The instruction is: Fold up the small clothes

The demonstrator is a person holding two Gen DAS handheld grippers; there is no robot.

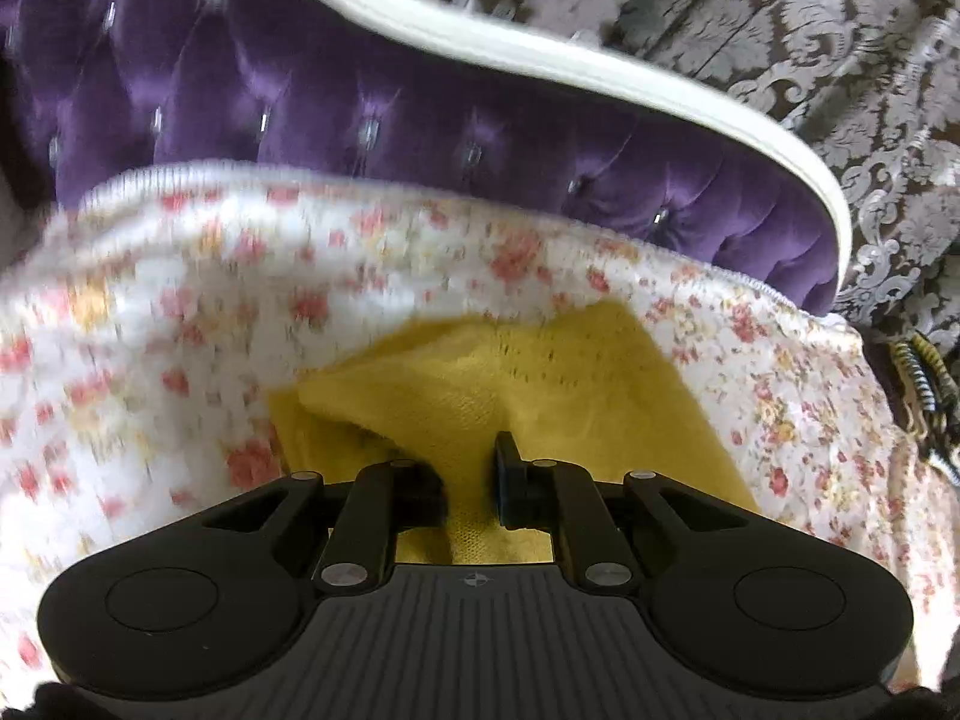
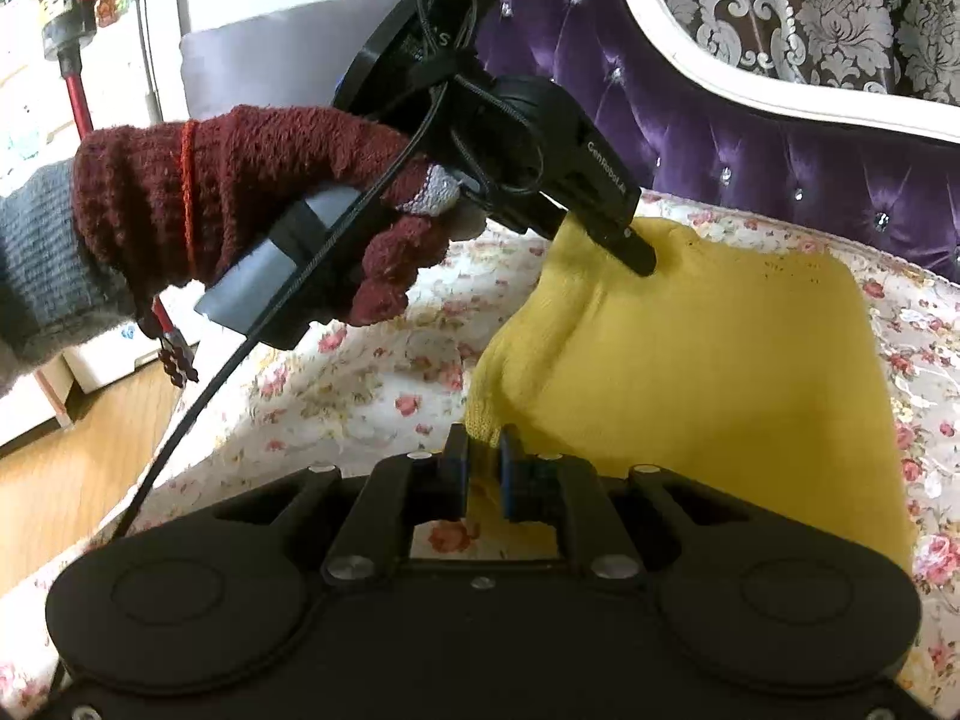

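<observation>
A small yellow knitted garment (image 2: 690,372) lies on a floral bedspread (image 2: 360,384), partly lifted into a tent shape. My right gripper (image 2: 483,450) is shut on its near edge, with yellow knit pinched between the blue pads. In the right wrist view my left gripper (image 2: 639,261), held by a hand in a dark red knitted glove (image 2: 240,192), grips the garment's far upper corner. In the left wrist view the left gripper (image 1: 471,480) is shut on a fold of the yellow garment (image 1: 480,384), which bunches up ahead of the fingers.
A purple tufted headboard (image 1: 360,102) with a white frame (image 1: 600,60) rises behind the bed. Damask wallpaper (image 1: 810,60) lies beyond it. A grey pillow (image 2: 270,66) sits at the back left, and wooden floor (image 2: 72,468) shows past the bed's left edge.
</observation>
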